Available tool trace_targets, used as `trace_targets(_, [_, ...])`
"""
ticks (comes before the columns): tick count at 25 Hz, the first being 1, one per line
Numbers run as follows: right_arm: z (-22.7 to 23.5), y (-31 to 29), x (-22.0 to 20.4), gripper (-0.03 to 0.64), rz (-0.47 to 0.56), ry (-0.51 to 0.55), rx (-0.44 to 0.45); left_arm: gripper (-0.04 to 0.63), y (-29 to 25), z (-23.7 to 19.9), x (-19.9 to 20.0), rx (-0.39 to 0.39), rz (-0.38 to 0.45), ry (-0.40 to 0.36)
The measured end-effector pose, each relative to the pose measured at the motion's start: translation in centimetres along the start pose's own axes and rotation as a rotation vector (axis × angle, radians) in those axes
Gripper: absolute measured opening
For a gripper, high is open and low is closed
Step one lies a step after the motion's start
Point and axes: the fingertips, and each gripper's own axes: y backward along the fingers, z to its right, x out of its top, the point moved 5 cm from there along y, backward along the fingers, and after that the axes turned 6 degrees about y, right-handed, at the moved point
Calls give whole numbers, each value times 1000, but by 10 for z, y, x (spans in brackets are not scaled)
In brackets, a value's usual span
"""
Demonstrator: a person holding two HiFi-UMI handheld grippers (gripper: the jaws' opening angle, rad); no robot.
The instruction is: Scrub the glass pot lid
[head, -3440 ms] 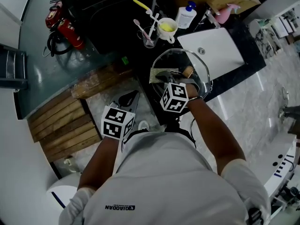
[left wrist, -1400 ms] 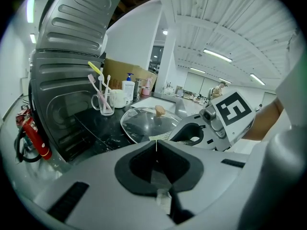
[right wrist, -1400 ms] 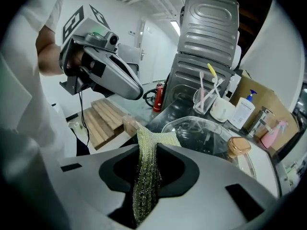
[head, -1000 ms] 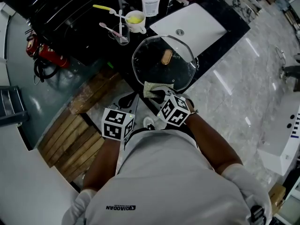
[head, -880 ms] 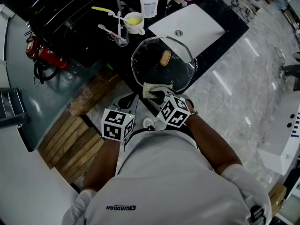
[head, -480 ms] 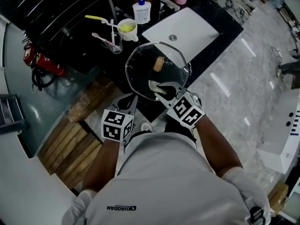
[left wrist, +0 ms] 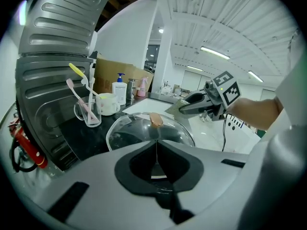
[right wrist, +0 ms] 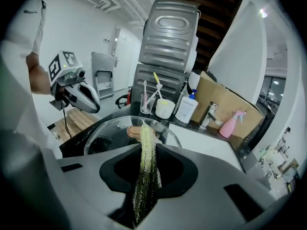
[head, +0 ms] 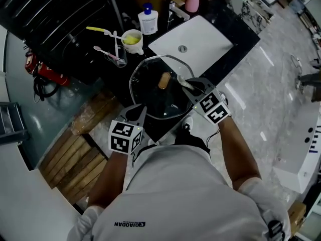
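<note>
The glass pot lid (head: 150, 97) with a tan knob (head: 163, 80) lies on the black counter (head: 235, 31). My left gripper (head: 137, 110) is at its near left rim, jaws shut on that rim; in the left gripper view the lid (left wrist: 139, 131) runs in under the closed jaws of the left gripper (left wrist: 156, 150). My right gripper (head: 184, 83) is at the lid's right side, shut on a yellow-green scrub cloth (right wrist: 147, 166) that hangs from its jaws above the lid (right wrist: 108, 133). The right gripper (left wrist: 186, 110) also shows in the left gripper view.
A white sink (head: 200, 44) with a faucet (head: 176, 12) lies behind the lid. A glass with toothbrushes (head: 112, 56), a mug (head: 132, 38), a soap bottle (head: 147, 20) and a pink spray bottle (head: 192, 1) stand along the back. A red extinguisher (head: 42, 70) and wooden slats (head: 65, 154) lie left.
My right gripper has carried the cloth from the lid's near rim across to its right side, by the knob. The left gripper has stayed at the near left rim.
</note>
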Motion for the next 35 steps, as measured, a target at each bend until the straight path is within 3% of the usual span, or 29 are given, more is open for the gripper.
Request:
trace_targets(9, [58,-41,4,94,10,50,36,18,-17,-3,8,79,-14,59])
trace_targets(22, [96,-126,15,94,7,238,156,18,-27,-16,12,209,20,157])
trace_targets(35, [84,-144,4,95,21,209,310,18,-32,-24,11,254,21,189])
